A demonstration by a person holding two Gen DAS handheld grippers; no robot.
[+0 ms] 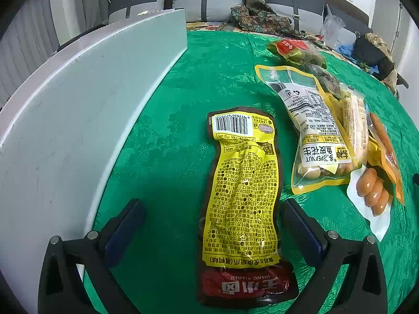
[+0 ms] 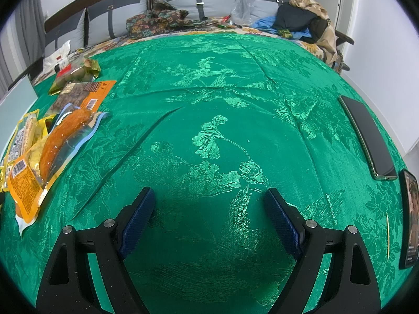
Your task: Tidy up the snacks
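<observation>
A long yellow and red snack packet (image 1: pixel 243 196) lies flat on the green tablecloth (image 1: pixel 178 136). My left gripper (image 1: pixel 212 209) is open, its fingers either side of the packet and apart from it. To the right lie a peanut bag (image 1: pixel 311 133), a sausage pack (image 1: pixel 371 196) and a green and red pack (image 1: pixel 296 49). My right gripper (image 2: pixel 209 198) is open and empty over bare cloth (image 2: pixel 222 130). The snack pile (image 2: pixel 52 136) lies far left in the right wrist view.
A white box wall (image 1: pixel 78 110) stands along the left of the cloth. Two phones (image 2: pixel 366 136) lie at the right edge. A thin stick (image 2: pixel 388 235) lies near them. A sofa with clothes and bags (image 2: pixel 301 18) runs behind the table.
</observation>
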